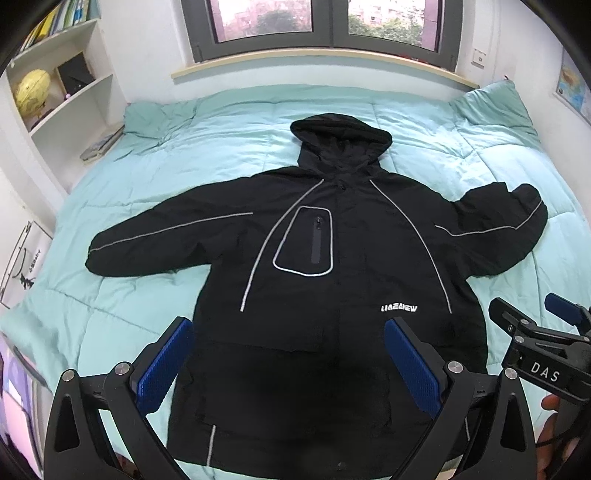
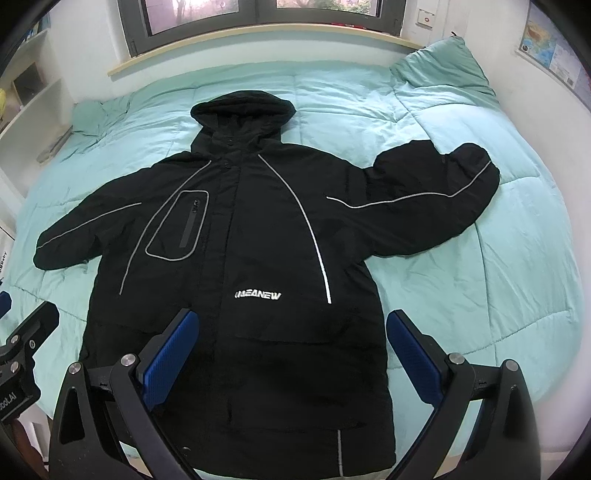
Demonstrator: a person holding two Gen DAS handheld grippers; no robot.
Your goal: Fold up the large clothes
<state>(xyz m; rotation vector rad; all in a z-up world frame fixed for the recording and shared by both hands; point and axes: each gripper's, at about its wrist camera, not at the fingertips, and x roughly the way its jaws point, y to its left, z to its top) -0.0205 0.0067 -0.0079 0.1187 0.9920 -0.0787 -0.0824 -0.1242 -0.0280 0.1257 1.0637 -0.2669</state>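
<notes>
A large black hooded jacket (image 1: 332, 258) with grey reflective piping lies flat, front up, on a teal quilt (image 1: 166, 177). Its sleeves are spread to both sides and the hood points to the window. It also shows in the right wrist view (image 2: 258, 240). My left gripper (image 1: 290, 328) is open and empty, hovering above the jacket's lower hem. My right gripper (image 2: 291, 319) is open and empty, above the lower right part of the jacket. The right gripper also shows at the right edge of the left wrist view (image 1: 532, 314).
The quilt (image 2: 498, 277) covers the whole bed. A white bookshelf (image 1: 62, 103) with a yellow globe (image 1: 31, 92) stands at the left. A window (image 1: 321, 26) with a sill runs behind the bed. A pillow bump (image 2: 443, 70) lies at the far right corner.
</notes>
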